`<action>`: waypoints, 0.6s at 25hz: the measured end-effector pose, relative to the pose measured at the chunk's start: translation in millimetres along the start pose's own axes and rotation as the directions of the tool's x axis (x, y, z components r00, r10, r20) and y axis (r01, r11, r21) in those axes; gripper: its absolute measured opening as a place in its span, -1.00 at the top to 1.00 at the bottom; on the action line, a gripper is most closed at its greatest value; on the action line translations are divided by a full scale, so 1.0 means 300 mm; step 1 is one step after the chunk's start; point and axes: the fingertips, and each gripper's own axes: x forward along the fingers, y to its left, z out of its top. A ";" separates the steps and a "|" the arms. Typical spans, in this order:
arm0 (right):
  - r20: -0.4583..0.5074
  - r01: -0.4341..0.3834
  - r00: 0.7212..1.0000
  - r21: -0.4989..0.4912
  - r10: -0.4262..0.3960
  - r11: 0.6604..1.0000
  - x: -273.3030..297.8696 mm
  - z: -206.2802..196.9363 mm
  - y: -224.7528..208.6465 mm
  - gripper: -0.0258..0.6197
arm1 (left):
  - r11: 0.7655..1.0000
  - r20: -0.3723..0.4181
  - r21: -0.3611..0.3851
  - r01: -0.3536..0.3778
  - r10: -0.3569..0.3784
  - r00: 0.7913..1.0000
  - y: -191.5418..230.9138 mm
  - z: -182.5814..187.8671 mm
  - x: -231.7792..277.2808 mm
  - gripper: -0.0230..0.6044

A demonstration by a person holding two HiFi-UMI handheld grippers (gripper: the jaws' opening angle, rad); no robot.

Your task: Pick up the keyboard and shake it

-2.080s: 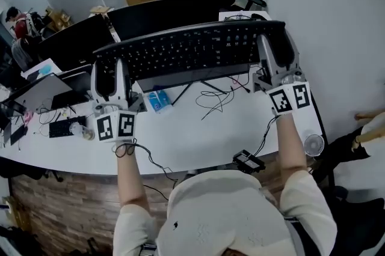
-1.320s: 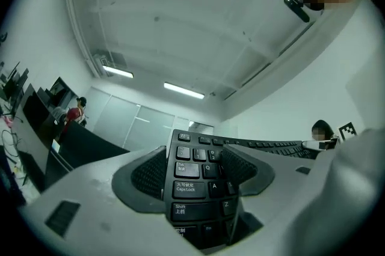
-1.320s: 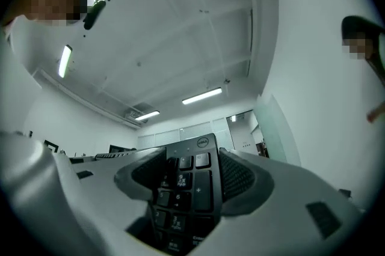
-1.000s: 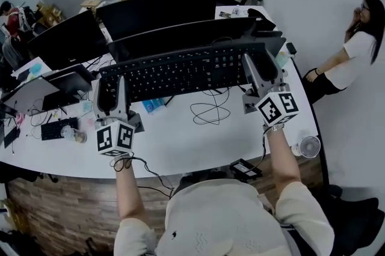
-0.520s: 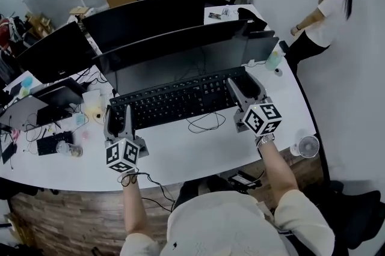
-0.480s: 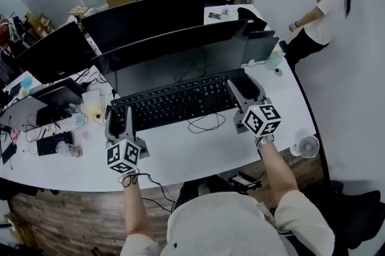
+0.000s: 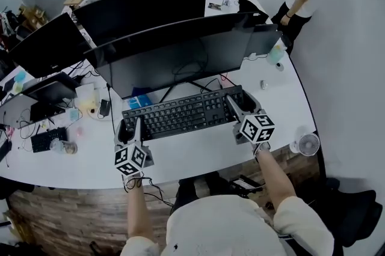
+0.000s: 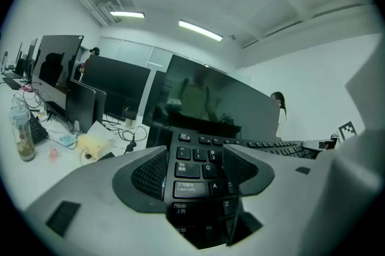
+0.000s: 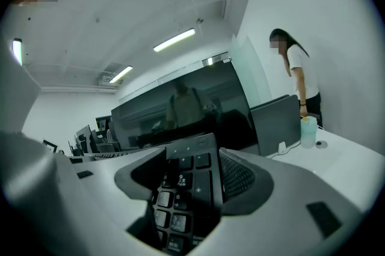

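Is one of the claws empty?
No, the left claw and the right claw each clamp an end of the keyboard.

Numpad end of keyboard point(image 9: 180, 201) clamped between gripper point(image 9: 191, 167) jaws. Monitor point(image 9: 180, 110) behind. Person point(image 9: 301, 80) far right, beside bottle point(image 9: 308, 130) on desk point(image 9: 346, 158).

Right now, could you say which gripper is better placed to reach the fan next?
Probably the right gripper: it holds the keyboard end nearest the fan; the left gripper holds the far end.

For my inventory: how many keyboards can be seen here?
2: a large keyboard before the wide monitor, a small keyboard at the desk's far left. Others may be hidden.
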 end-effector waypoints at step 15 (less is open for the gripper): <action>-0.234 0.072 0.971 0.063 -0.055 0.995 0.021 -0.439 -0.129 0.09 | 0.996 -0.241 -0.050 -0.069 0.055 0.969 0.093 -0.430 0.002 0.03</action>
